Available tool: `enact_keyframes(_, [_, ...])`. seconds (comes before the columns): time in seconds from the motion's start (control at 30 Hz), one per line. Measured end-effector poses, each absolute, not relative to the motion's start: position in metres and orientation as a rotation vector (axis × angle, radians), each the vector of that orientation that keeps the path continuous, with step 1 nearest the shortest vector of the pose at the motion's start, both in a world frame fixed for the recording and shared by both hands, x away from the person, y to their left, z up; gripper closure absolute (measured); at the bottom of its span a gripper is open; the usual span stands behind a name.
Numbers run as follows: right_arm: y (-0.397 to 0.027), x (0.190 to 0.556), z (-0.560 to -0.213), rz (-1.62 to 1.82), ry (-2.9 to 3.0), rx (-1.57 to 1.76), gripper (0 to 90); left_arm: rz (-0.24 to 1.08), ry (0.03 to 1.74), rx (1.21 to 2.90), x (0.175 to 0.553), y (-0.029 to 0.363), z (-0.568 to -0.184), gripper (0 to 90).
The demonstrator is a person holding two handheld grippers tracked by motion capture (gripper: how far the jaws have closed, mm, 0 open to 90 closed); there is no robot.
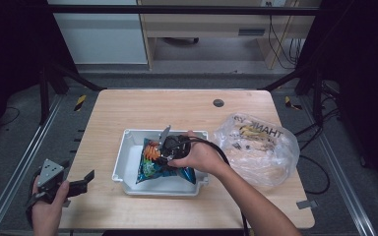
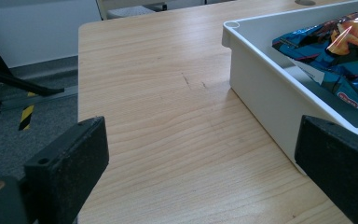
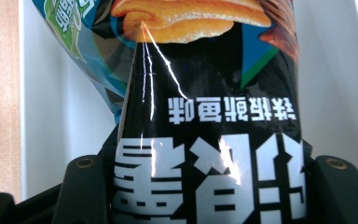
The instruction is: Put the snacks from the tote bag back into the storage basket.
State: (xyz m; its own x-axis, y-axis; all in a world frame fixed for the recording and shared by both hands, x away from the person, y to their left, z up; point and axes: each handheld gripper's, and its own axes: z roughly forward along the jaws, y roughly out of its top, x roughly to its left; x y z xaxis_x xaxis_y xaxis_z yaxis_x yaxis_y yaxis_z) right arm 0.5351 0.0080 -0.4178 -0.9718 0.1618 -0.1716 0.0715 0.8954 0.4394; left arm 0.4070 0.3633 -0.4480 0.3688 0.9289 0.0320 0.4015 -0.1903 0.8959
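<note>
Chip bag [image 1: 165, 164] lies in white tray [image 1: 128, 142], right gripper [image 1: 170, 150] fingers clamped on it; left gripper [image 1: 76, 184] idle, fingers apart; release apparently remains.

Snack bag [image 1: 163, 164] lies in tray [image 1: 122, 156]; plastic bag [image 1: 258, 147] right of it.

A light wooden table [image 1: 128, 118] carries a shallow white plastic tray [image 1: 122, 156] at centre and a crumpled clear plastic bag [image 1: 261, 150] to its right.
</note>
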Motion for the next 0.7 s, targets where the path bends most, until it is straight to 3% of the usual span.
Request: enact_keyframes(0.7, [0.0101,0.5345,-0.4221,0.645,2.851,0.173,37.1,0.769,1.175,1.763,0.4066,0.3642,-0.4475,2.6])
